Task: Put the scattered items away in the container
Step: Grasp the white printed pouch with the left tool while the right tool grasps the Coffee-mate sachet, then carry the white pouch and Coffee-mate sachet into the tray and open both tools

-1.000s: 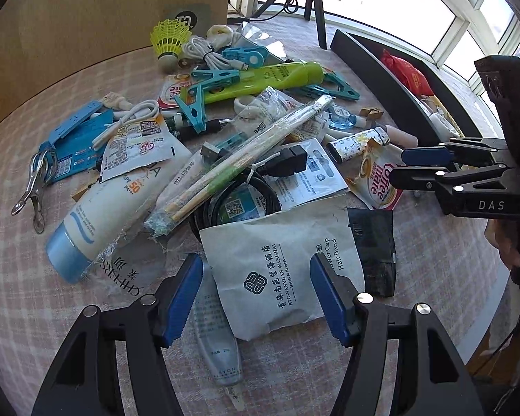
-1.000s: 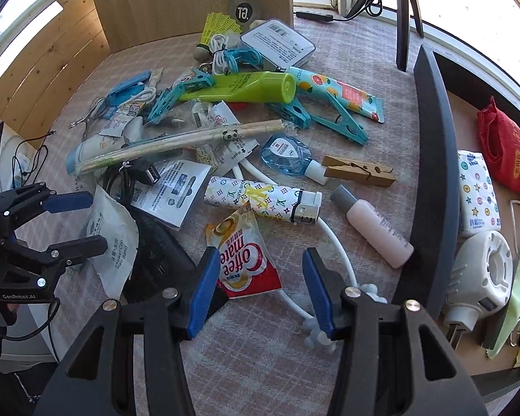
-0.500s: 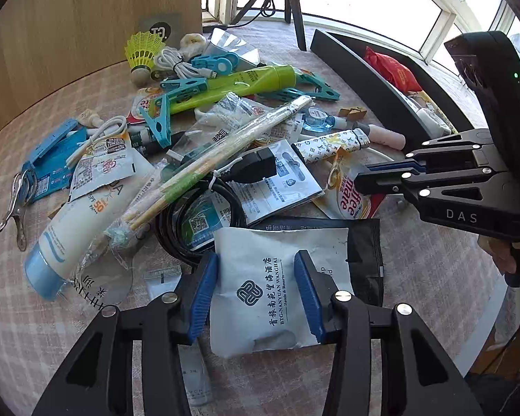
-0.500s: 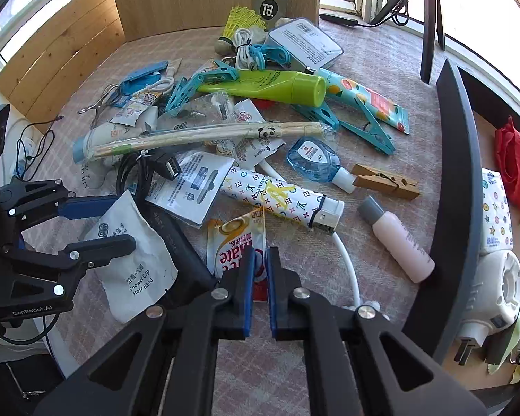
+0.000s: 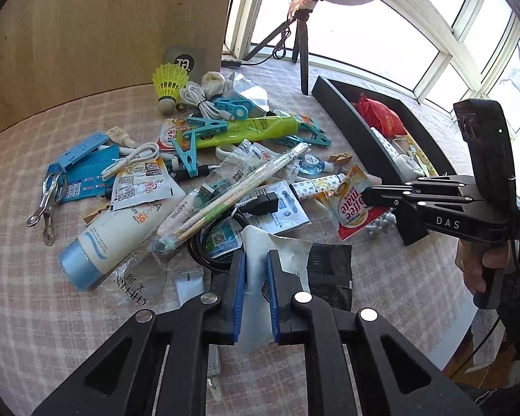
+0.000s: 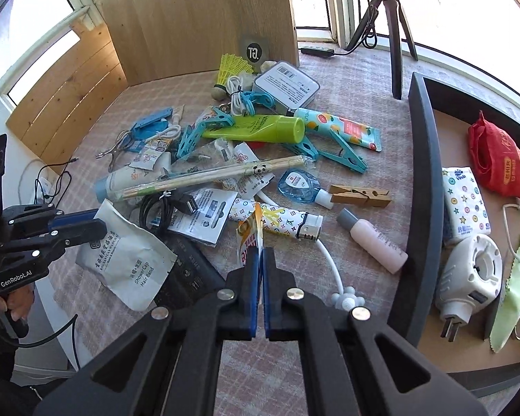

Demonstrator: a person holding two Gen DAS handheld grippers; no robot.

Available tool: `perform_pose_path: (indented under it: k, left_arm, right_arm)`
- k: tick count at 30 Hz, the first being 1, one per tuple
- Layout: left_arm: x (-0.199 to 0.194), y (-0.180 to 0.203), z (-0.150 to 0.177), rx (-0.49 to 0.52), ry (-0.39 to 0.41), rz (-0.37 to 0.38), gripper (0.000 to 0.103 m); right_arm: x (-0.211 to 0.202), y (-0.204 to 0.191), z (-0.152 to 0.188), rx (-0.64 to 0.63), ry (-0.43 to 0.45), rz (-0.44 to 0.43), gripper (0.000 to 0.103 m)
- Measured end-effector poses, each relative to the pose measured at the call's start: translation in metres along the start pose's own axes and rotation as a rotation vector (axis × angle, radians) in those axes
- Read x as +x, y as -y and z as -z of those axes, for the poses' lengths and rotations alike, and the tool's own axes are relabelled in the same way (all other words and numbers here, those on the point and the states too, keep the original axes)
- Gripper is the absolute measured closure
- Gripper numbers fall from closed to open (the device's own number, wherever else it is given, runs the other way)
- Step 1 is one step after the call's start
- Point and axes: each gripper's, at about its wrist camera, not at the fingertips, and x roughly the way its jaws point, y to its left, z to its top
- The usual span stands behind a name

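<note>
My left gripper (image 5: 256,263) is shut on a white shower cap packet (image 5: 260,242), lifted off the table; the packet also shows in the right wrist view (image 6: 128,260). My right gripper (image 6: 261,260) is shut on a red Coffee-mate sachet (image 6: 249,239), raised edge-on; it also shows in the left wrist view (image 5: 353,204). The black container (image 6: 423,180) stands at the right and holds a red bag (image 6: 495,163), a tissue pack (image 6: 464,204) and a white plug device (image 6: 468,277).
A pile lies on the checked cloth: green tube (image 6: 260,128), chopsticks (image 6: 218,176), sunscreen tube (image 5: 121,228), black cable (image 6: 163,208), patterned tube (image 6: 280,218), pink bottle (image 6: 374,239), wooden peg (image 6: 360,196), shuttlecock (image 5: 168,85). A tripod (image 6: 395,34) stands behind.
Both grippers closed, the left on the shower cap packet and the right on the Coffee-mate sachet, and both lifted their items up from the table.
</note>
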Motion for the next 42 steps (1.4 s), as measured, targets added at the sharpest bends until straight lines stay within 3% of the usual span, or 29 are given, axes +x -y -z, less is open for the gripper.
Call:
perform_pose_path:
  k: [7, 15, 30, 42]
  left_arm:
    - [-0.018, 0.013, -0.018, 0.011, 0.058, -0.003, 0.092]
    - [-0.032, 0.035, -0.040, 0.038, 0.110, 0.000, 0.092]
    - [0.015, 0.169, -0.119, 0.168, 0.152, 0.118, 0.092]
    - [0.057, 0.262, -0.163, 0.231, 0.155, 0.183, 0.092]
  right_arm:
    - [-0.028, 0.009, 0.000, 0.040, 0.064, -0.001, 0.101]
    - [-0.077, 0.046, 0.007, 0.119, 0.150, 0.043, 0.101]
    - [-0.180, 0.201, 0.035, 0.341, 0.296, 0.237, 0.101]
    - [-0.201, 0.271, 0.037, 0.374, 0.305, 0.305, 0.101]
